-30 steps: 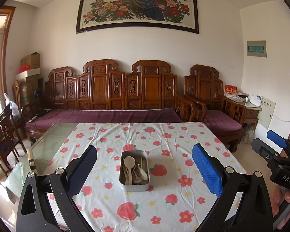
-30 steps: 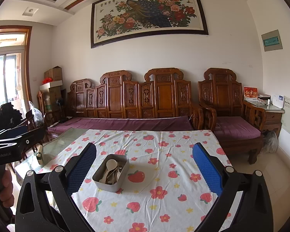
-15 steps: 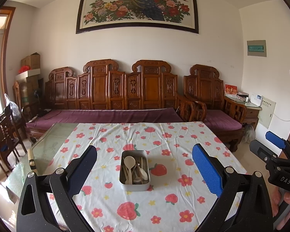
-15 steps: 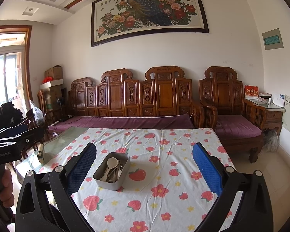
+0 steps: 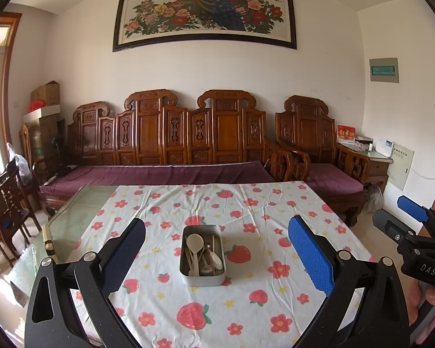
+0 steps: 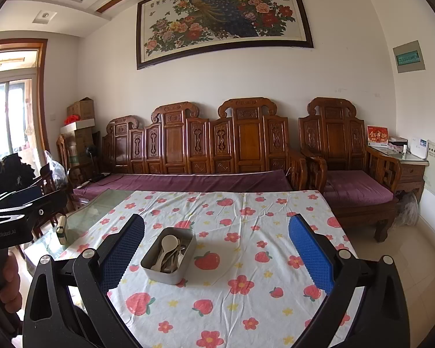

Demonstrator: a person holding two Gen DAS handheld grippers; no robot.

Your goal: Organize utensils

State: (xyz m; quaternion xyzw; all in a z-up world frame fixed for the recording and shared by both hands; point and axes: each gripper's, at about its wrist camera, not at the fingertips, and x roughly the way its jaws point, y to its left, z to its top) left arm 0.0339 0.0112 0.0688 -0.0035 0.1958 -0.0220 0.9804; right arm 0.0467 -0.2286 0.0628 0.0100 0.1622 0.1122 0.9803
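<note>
A small grey metal tin (image 5: 203,279) (image 6: 152,269) sits mid-table on a strawberry-print cloth. It holds a cream plastic spoon (image 5: 195,245) (image 6: 169,245) and several metal utensils (image 5: 210,258). My left gripper (image 5: 216,256) is open and empty, held above the table's near edge, with the tin between its fingers in view. My right gripper (image 6: 216,256) is open and empty, to the right of the tin. Each gripper also shows at the edge of the other's view.
The table (image 5: 81,203) has a bare glass strip on the left beside the cloth, with a small box (image 6: 61,230) on it. A carved wooden sofa (image 5: 171,145) stands behind the table, an armchair (image 6: 345,156) to the right, and chairs (image 5: 5,203) to the left.
Both grippers have shifted only slightly; the right one has come a little lower and nearer the table. Nothing was taken hold of or let go.
</note>
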